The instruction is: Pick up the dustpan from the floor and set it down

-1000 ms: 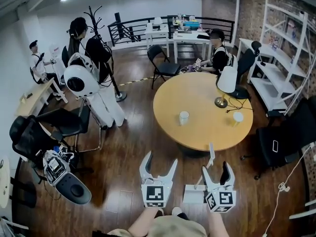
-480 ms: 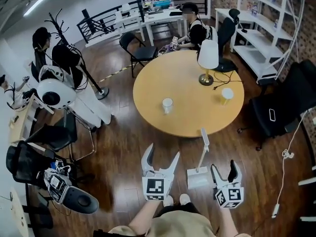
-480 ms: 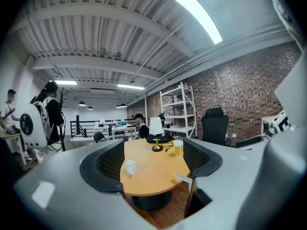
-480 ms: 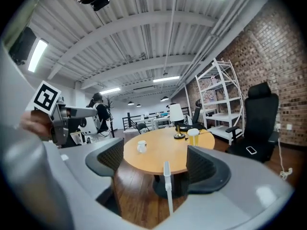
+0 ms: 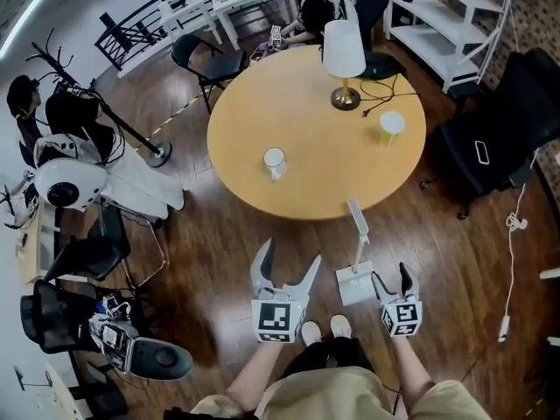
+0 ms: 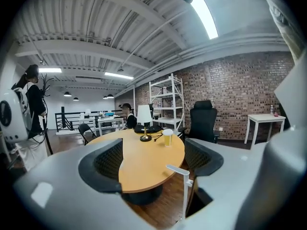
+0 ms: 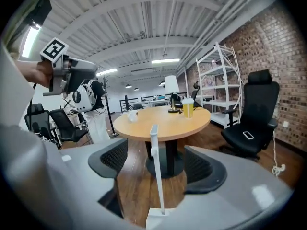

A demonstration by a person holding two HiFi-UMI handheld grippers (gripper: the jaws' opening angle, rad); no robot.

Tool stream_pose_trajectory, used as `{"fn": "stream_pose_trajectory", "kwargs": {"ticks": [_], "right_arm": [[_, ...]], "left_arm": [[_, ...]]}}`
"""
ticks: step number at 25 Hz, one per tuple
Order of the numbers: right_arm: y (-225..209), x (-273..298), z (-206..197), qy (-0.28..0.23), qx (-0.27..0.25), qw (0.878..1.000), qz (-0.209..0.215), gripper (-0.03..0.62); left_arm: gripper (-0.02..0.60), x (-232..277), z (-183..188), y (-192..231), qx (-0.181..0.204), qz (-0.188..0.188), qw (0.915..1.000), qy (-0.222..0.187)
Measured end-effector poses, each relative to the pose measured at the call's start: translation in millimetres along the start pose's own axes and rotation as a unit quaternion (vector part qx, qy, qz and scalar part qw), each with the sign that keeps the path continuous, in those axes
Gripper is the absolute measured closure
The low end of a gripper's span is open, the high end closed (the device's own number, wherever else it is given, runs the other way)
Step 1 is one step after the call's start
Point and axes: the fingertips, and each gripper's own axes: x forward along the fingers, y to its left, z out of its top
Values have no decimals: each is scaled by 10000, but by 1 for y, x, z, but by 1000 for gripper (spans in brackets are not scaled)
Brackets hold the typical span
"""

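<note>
The white dustpan (image 5: 353,284) stands on the wooden floor, its long handle (image 5: 357,226) upright and leaning toward the round table. My right gripper (image 5: 390,275) hangs low just right of the pan. In the right gripper view the handle (image 7: 156,166) rises in the gap between the jaws of my right gripper (image 7: 157,163). They have just been closing, but neither pad touches it. My left gripper (image 5: 289,254) is open and empty, left of the pan. In the left gripper view the handle (image 6: 185,190) shows beyond the right jaw of my left gripper (image 6: 153,162).
The round wooden table (image 5: 262,103) stands right ahead, carrying a lamp (image 5: 343,55), a yellow cup (image 5: 390,127) and a white cup (image 5: 275,161). A black office chair (image 5: 490,147) and a floor cable (image 5: 512,261) are to the right. Black chairs (image 5: 87,252) stand left.
Both grippers have sunk toward the floor. The right one has come down beside the dustpan and its jaws stand narrower. The view has tilted further down.
</note>
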Motion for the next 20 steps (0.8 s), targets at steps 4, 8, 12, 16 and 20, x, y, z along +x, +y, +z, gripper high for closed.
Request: {"fn": "stream_pose_trajectory", "kwargs": {"ticks": [4,8,12,16,20], "right_arm": [[-8,44,-27,276,158,9994,111,243],[-8,83,-35,445,112,9986,276,243],[-4,119,-51,701,63,9967,397,243],[-5,152,-61,895,116,9948,476,243],[-11,174,-68,1025,252,9934,442,243]], "left_arm": [[202,10,-17,9,-45,4,9998,205],[202,14,-31,17,-100,-2,9992,390],[202,13,-44,23,-112,-26,9984,545],[202,18,-52,27,-150,26,9979,631],[202,22,-53,31,-176,86,9977,643]]}}
